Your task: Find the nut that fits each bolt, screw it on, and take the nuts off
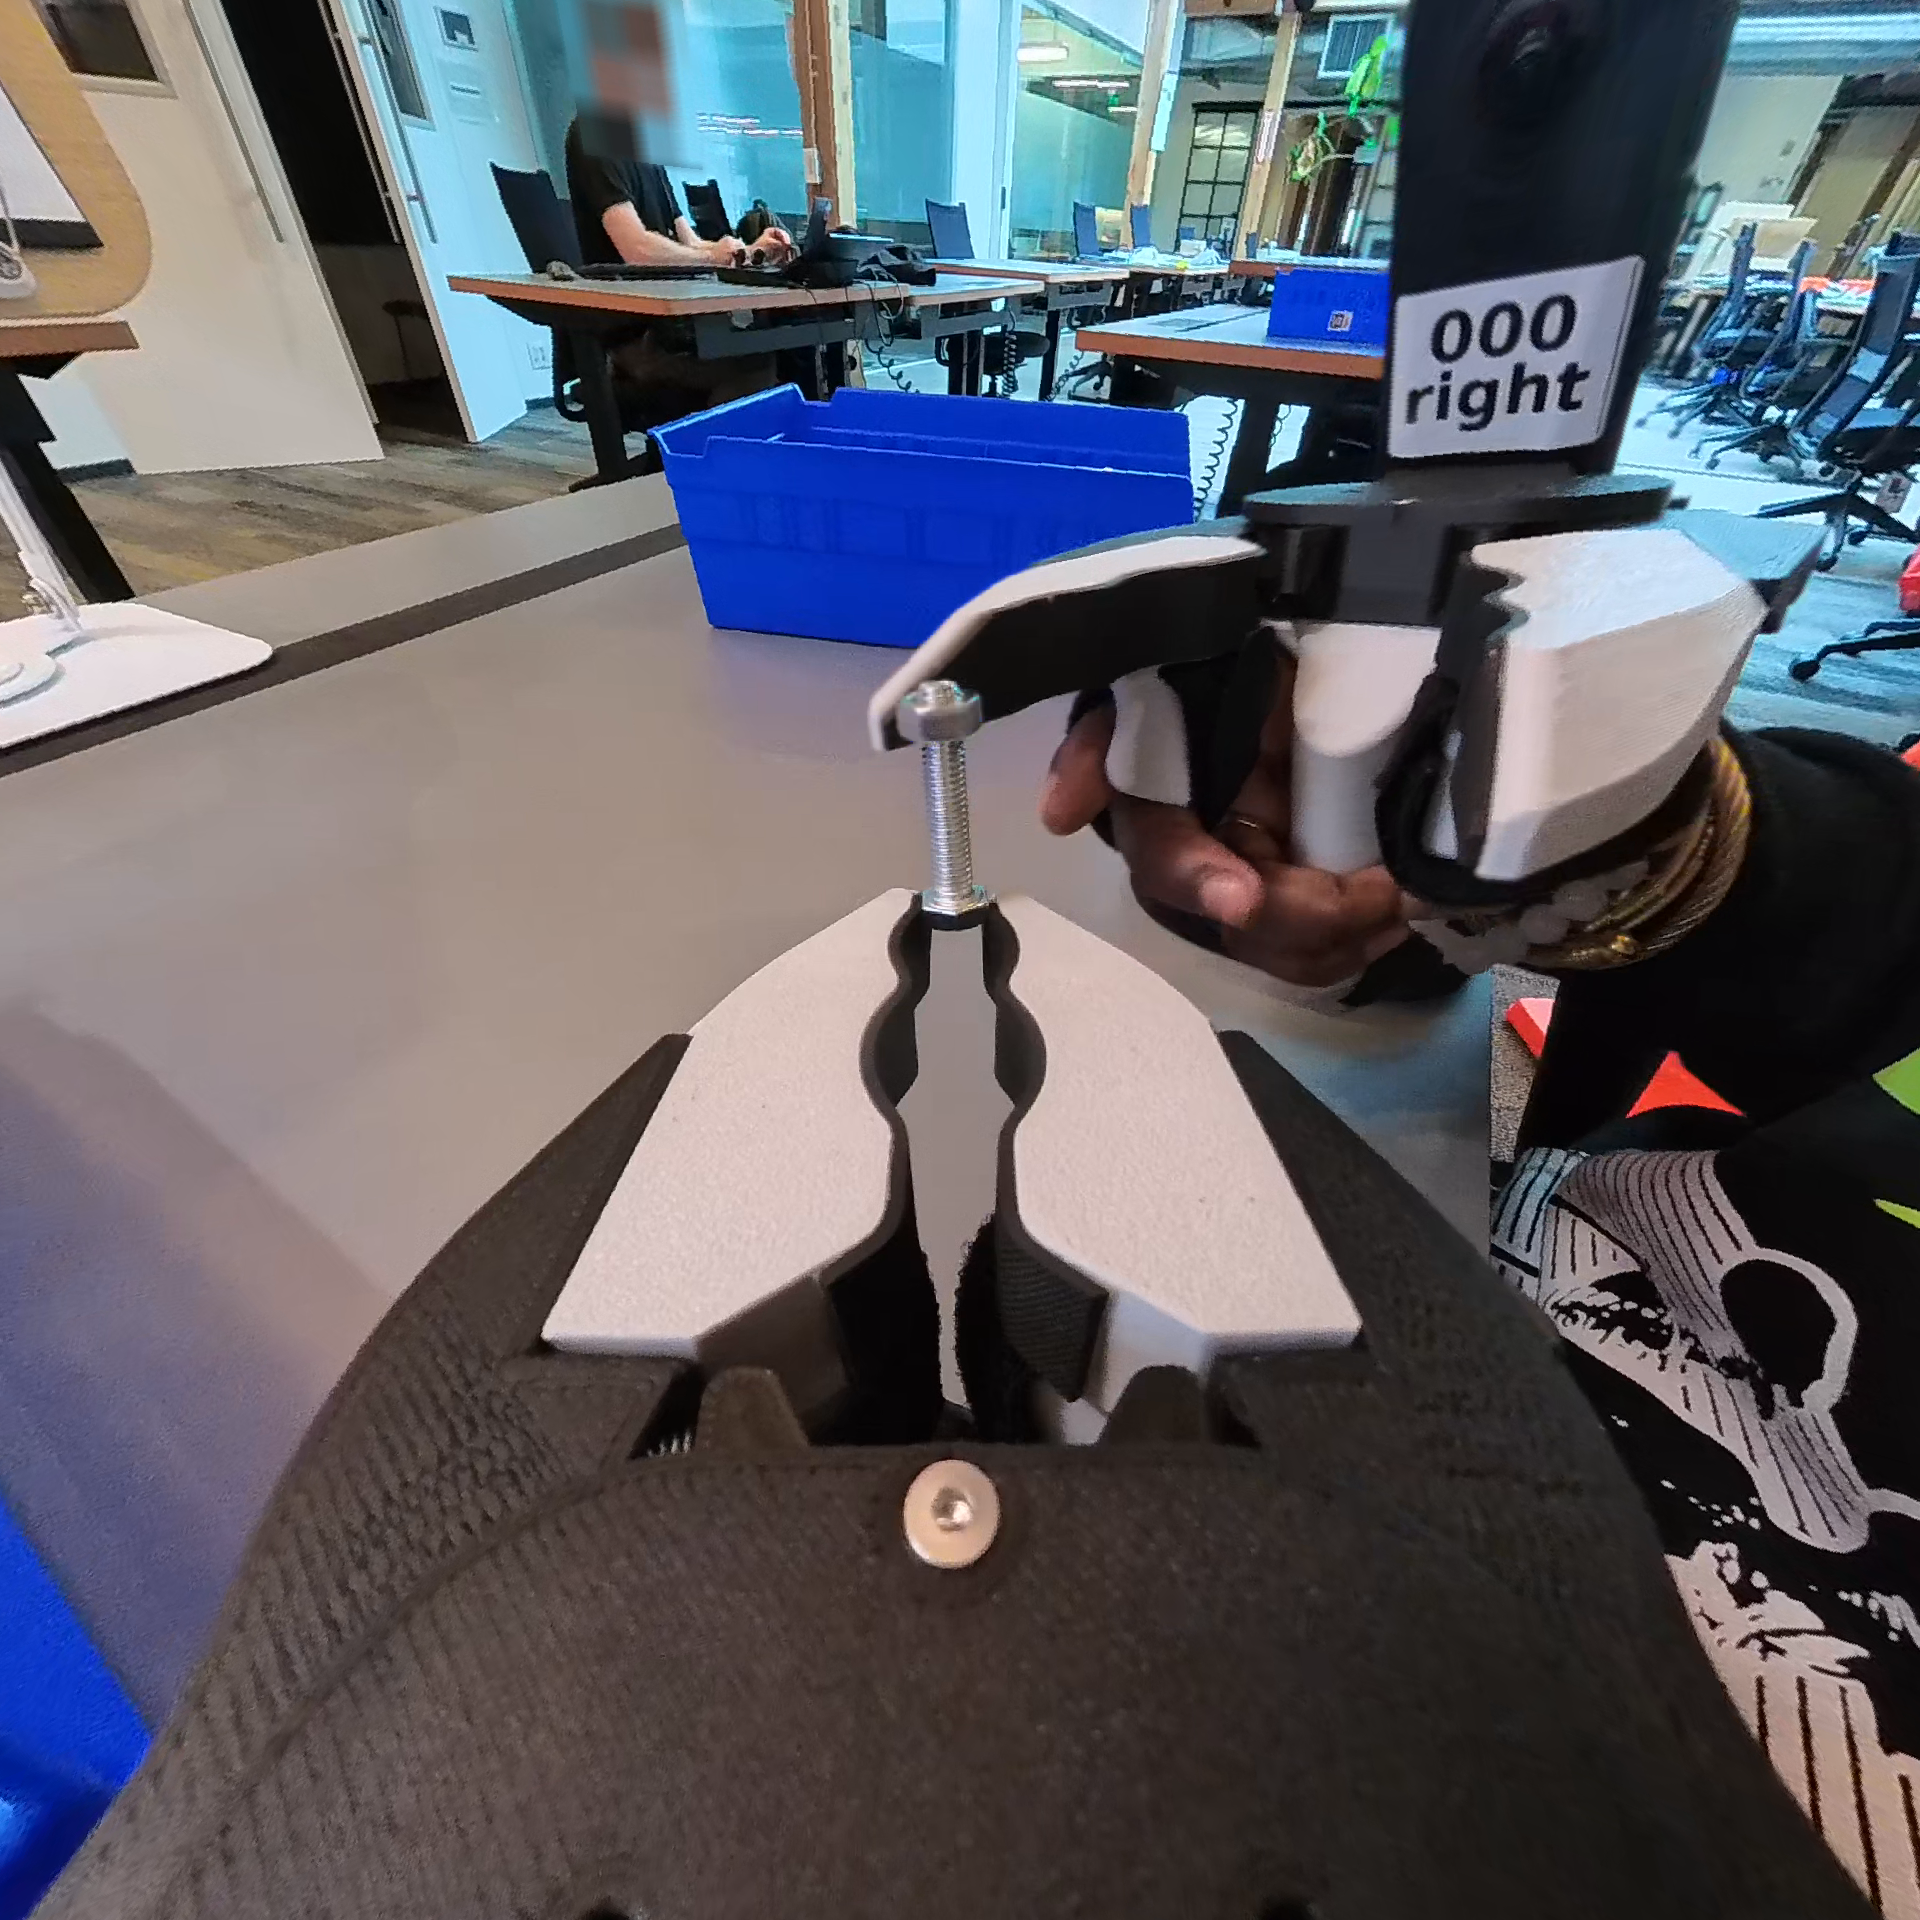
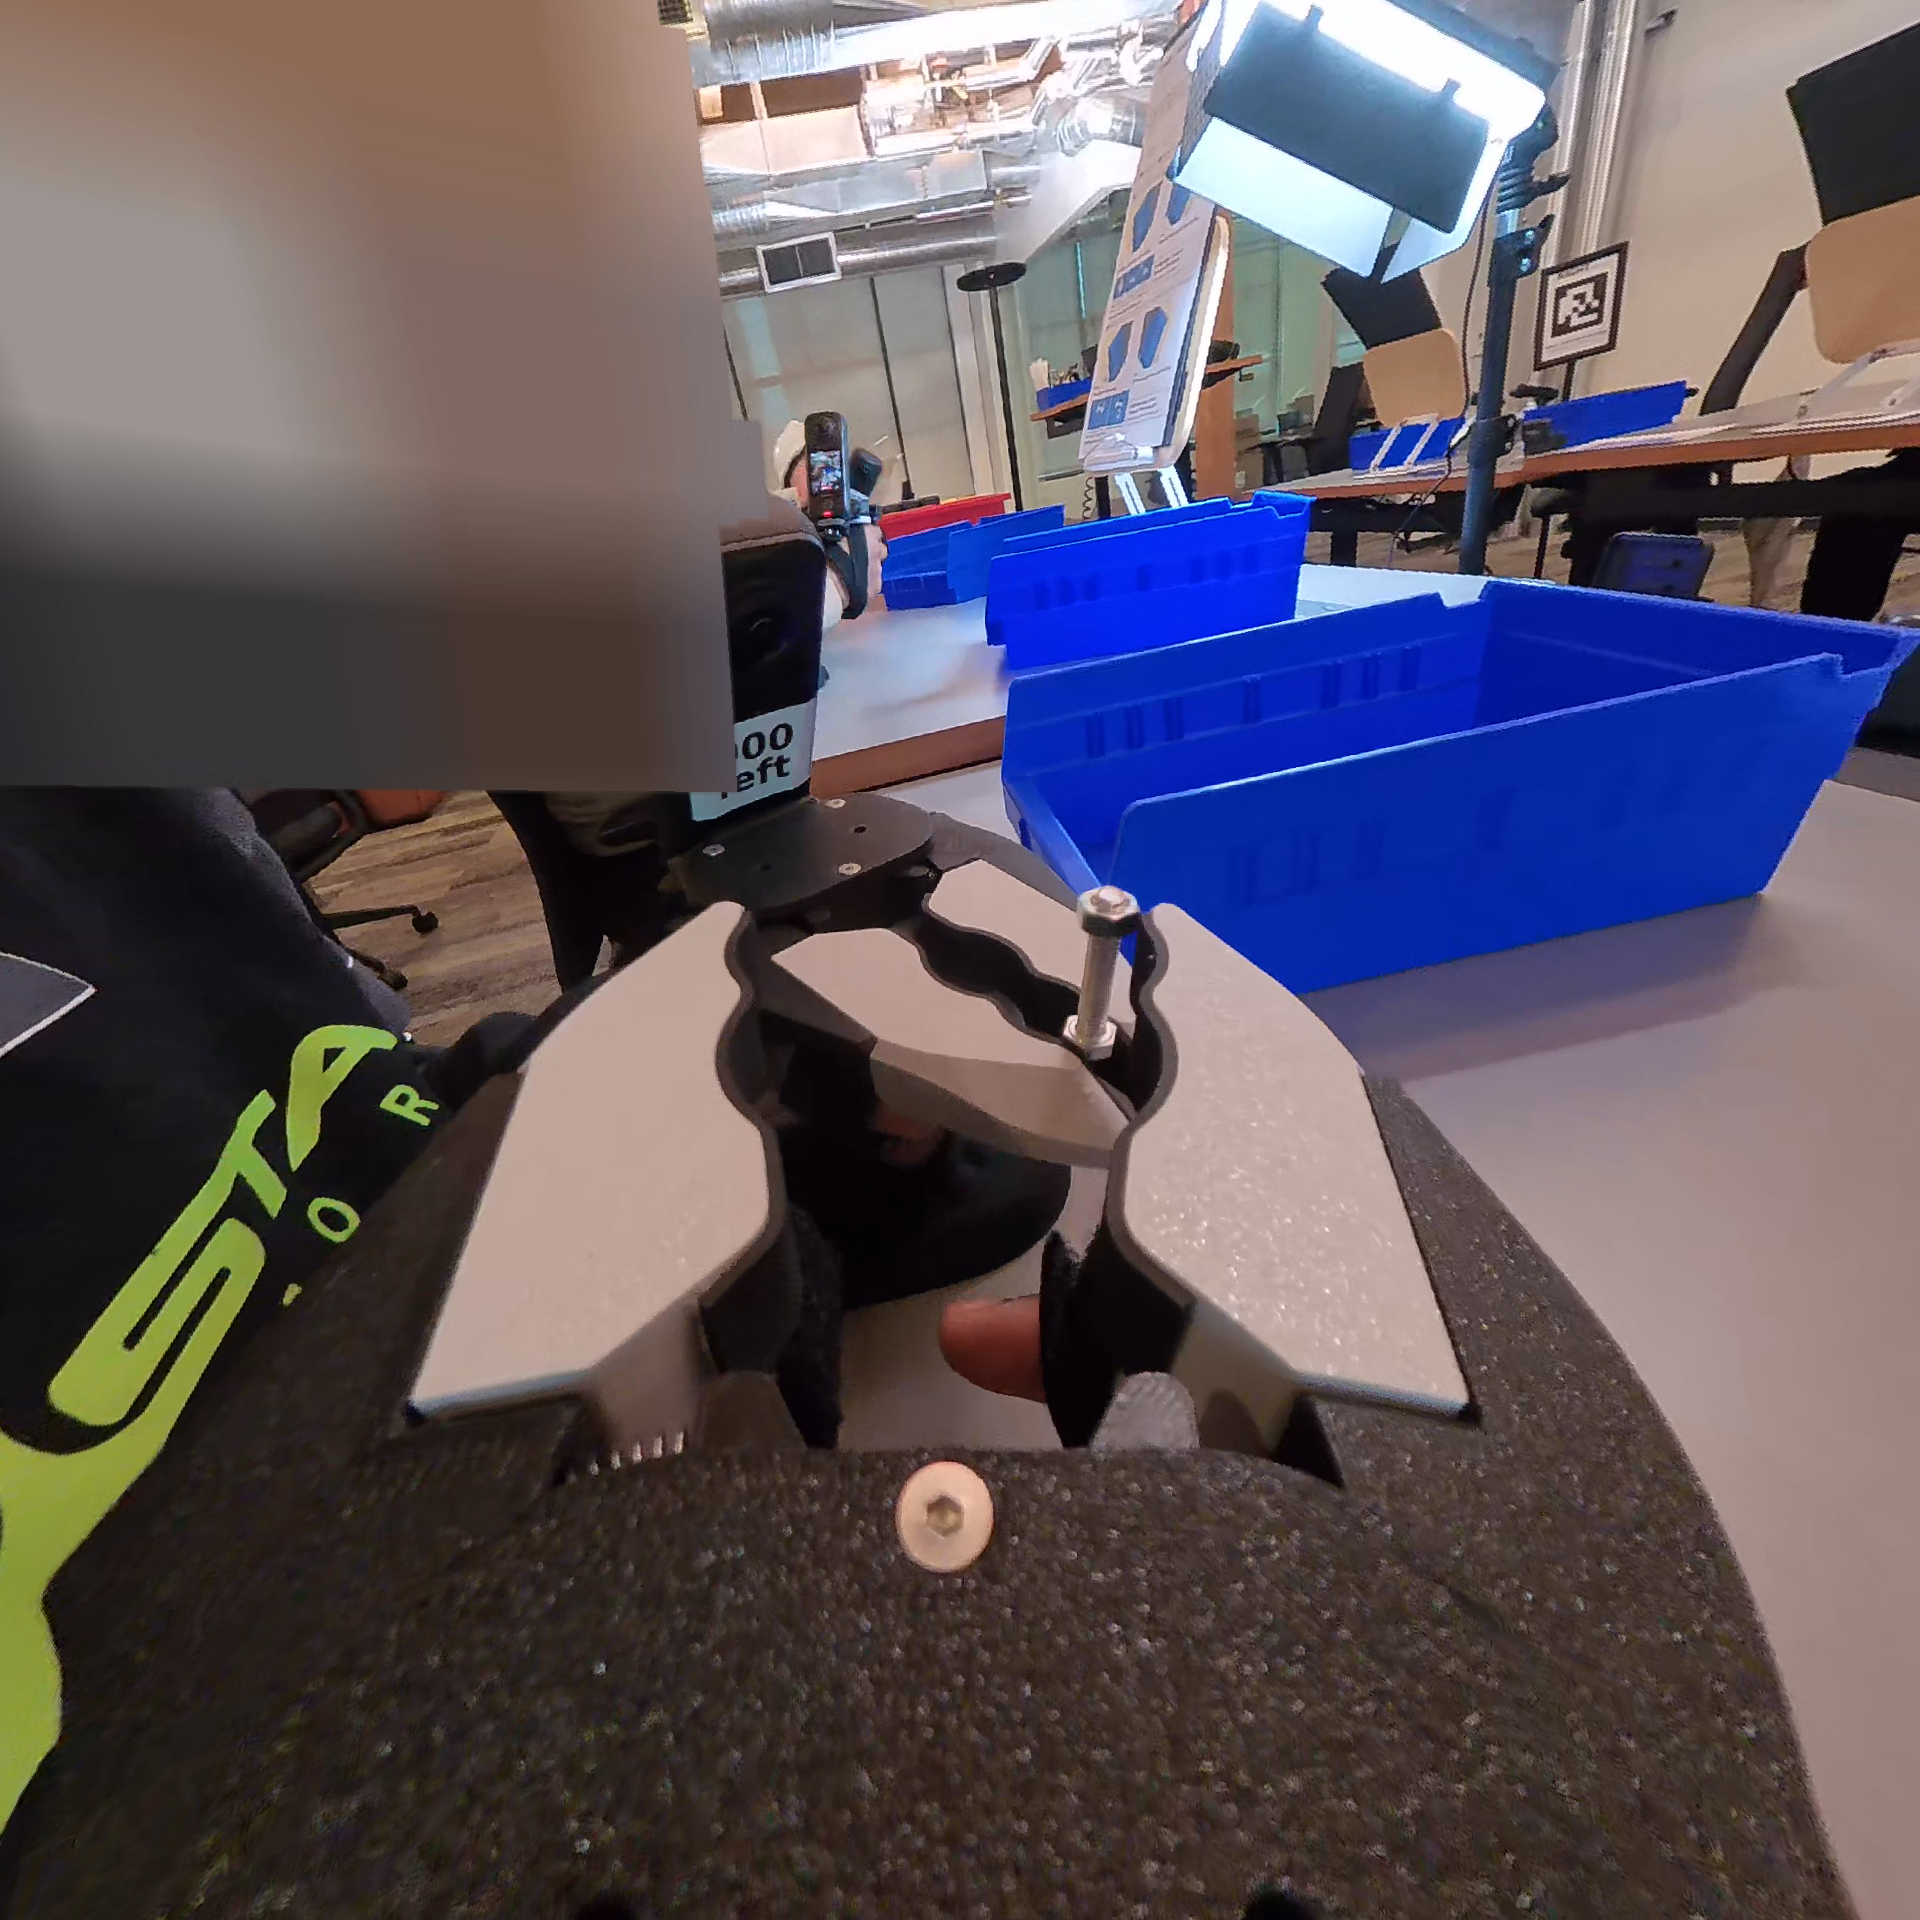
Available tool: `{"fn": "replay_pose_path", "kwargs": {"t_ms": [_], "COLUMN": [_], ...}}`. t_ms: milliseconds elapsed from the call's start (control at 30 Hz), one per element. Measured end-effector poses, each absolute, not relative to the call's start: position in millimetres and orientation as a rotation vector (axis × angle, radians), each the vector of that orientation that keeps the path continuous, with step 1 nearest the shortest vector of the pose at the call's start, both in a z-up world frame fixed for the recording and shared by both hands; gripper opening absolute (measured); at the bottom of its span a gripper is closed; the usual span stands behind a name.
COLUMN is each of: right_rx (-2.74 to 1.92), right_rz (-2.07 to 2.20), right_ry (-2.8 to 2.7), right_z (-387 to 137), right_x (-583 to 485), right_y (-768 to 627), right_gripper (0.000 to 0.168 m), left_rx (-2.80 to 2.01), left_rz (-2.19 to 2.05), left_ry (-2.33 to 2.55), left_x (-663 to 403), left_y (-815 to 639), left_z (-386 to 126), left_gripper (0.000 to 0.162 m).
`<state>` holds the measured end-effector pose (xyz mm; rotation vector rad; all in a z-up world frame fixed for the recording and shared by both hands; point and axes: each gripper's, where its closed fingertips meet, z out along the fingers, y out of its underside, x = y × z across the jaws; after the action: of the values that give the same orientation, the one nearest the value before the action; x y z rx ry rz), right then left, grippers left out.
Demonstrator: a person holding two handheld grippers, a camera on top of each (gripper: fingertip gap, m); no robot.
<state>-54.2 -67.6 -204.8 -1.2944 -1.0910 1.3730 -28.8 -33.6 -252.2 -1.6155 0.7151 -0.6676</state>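
Left wrist view: left gripper [image 1: 954, 914] clamps nut [image 1: 954, 908] at bolt [image 1: 948, 800] base; right gripper [image 1: 914, 717] spread wide beside bolt head. Unscrewing stage, judged; next needs closing on head, twisting.

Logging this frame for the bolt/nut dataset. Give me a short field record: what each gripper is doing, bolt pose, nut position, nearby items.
left gripper: shut on the hex nut at its fingertips
right gripper: open, jaws wide; one fingertip sits beside the bolt head
bolt: silver, upright, head up, held above the grey table
nut position: at the lower end of the thread, bolt shaft rising out of it
nearby: empty blue bin on the table behind the bolt
contact right gripper/bolt: cannot tell if touching
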Motion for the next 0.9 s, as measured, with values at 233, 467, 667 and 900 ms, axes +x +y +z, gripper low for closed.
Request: {"fn": "replay_pose_path", "kwargs": {"t_ms": [233,467,667,900], "right_rx": [-1.285,-1.29,-1.283,-1.29], "right_rz": [1.366,1.372,1.387,1.387], "right_ry": [-1.079,-1.057,-1.128,-1.101], "right_z": [-204,-205,-206,-207], "right_x": [-40,-58,-76,-66], "right_y": [-67,-59,-66,-66], "right_gripper": [0.049,0.079,0.078,0.073], "left_rx": [-1.616,-1.617,-1.627,-1.624], "left_rz": [-0.668,-0.667,-0.643,-0.651], "left_ry": [0.711,0.729,0.758,0.733], "left_x": [-29,-28,-25,-27], "left_y": [-33,-34,-35,-34], "left_z": [-252,-253,-256,-255], "left_gripper": [0.01,0.01,0.01,0.01]}}
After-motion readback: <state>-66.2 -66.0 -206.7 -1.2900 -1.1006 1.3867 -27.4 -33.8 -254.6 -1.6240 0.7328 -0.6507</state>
